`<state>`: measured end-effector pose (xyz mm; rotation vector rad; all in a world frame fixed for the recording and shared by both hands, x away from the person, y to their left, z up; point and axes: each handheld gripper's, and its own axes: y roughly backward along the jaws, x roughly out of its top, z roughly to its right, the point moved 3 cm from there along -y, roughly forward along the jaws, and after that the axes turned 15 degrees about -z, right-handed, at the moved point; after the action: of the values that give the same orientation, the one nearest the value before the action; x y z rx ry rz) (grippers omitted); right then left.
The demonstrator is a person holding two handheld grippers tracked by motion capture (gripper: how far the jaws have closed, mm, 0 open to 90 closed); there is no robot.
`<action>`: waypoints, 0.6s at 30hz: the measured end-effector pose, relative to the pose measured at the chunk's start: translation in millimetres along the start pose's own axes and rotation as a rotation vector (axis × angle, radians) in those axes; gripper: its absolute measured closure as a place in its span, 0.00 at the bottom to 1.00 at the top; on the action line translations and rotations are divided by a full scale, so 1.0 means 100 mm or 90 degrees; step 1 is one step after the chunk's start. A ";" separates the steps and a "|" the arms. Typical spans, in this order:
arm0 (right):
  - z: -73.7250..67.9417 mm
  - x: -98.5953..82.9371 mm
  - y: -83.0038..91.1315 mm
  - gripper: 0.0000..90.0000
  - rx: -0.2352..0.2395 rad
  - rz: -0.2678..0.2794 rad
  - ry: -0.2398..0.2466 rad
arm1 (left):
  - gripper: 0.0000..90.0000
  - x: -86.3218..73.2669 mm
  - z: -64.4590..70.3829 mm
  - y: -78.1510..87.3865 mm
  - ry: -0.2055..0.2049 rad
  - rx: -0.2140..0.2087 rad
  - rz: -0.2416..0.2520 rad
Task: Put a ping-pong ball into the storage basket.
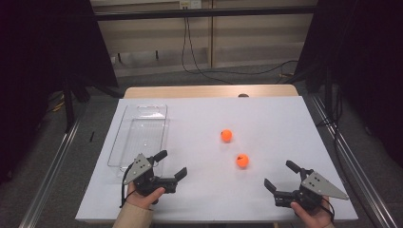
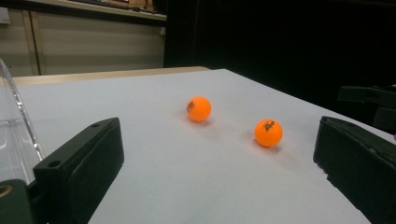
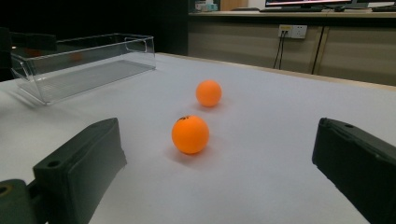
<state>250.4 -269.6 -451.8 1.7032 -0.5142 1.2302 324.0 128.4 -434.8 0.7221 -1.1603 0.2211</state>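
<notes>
At the far left of the white table (image 1: 199,190) lies a clear plastic tray (image 1: 157,110), long and narrow, running from near to far; it looks bare inside, though its see-through walls make that hard to be sure of. Just beside its near end, the left gripper (image 1: 172,164) is held low over the table in the person's left hand (image 1: 142,195), its jaws spread wide with nothing between them. In the left gripper view both balls lie ahead of those jaws, resting on the table.

Toward the middle sit two orange balls, a little apart from each other. The far ball (image 1: 226,135) lies left of the near ball (image 1: 242,160), which carries a small dark print on top.

At the near right, the right gripper (image 1: 281,175) is held in the right hand (image 1: 313,214), jaws likewise wide apart and holding nothing. In the right gripper view the near ball (image 3: 190,134) sits between its jaws' lines but ahead of them, untouched.
</notes>
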 end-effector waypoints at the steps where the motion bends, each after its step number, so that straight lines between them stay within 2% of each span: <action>1: 0.00 0.00 0.00 0.01 0.000 0.000 0.000 | 0.02 0.00 0.00 0.00 0.000 0.000 0.000; 8: 0.00 0.00 0.00 0.01 0.000 0.001 0.000 | 0.02 0.03 0.03 -0.09 -0.014 0.001 -0.010; 18: 0.01 0.00 0.00 0.01 -0.001 0.001 0.001 | 0.02 0.06 0.06 -0.17 -0.015 -0.001 -0.012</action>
<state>250.7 -270.2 -451.3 1.6999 -0.5157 1.2325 330.2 111.0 -435.4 0.7362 -1.1754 0.1957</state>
